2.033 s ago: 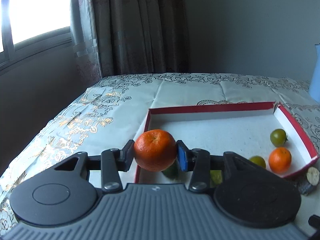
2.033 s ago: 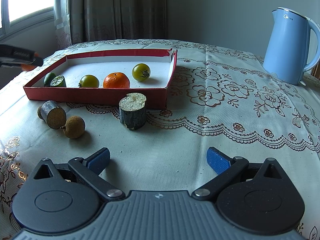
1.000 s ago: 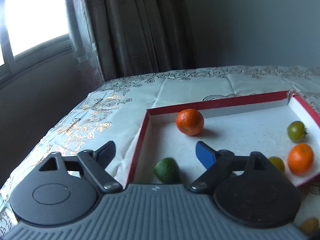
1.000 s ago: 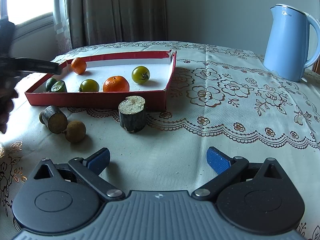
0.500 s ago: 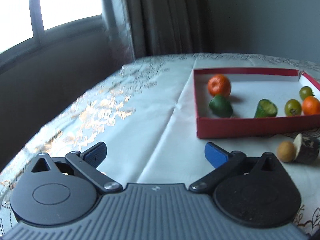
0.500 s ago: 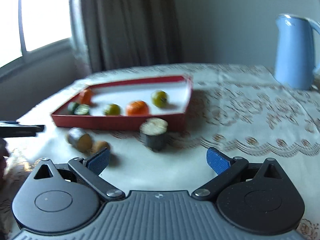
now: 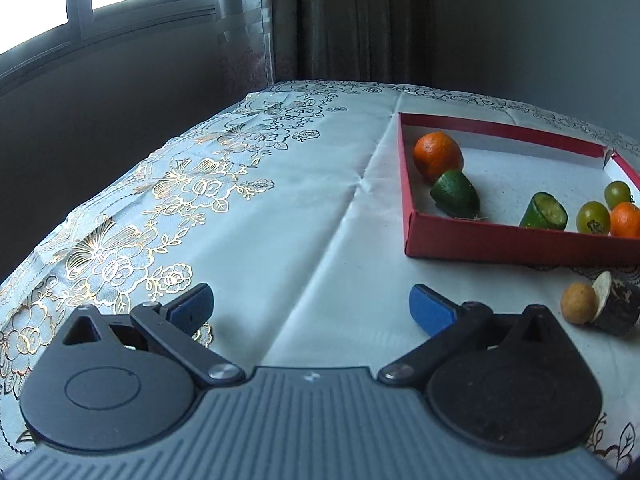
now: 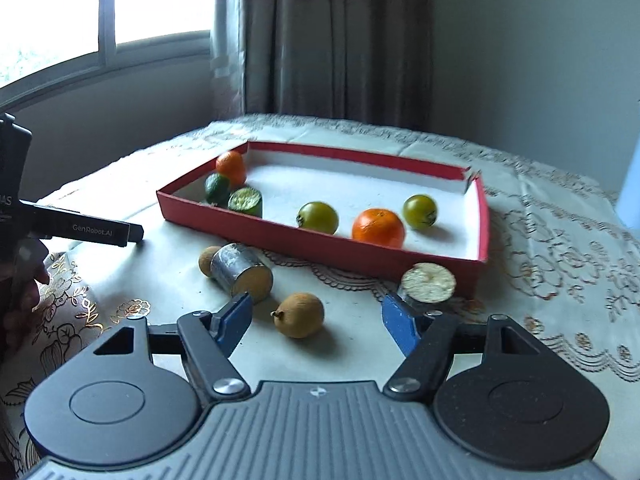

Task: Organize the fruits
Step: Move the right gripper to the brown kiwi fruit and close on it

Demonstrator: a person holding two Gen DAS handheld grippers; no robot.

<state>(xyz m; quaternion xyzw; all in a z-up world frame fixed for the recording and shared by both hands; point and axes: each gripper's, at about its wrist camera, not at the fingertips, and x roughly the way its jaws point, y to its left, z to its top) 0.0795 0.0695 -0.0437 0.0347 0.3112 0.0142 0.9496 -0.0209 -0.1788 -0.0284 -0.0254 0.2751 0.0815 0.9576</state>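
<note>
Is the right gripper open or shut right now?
Open: the right gripper has its blue pads spread wide around a brown longan, touching nothing.

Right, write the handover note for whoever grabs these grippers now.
Left gripper: open, empty, over the cloth left of the red cardboard tray.
Right gripper: open, empty, a round brown longan between its fingers.
Done: two orange mandarins, two green tomatoes and two green cut pieces in the tray.
Left: that longan, a second longan, and two dark cut cylinders on the cloth.
</note>
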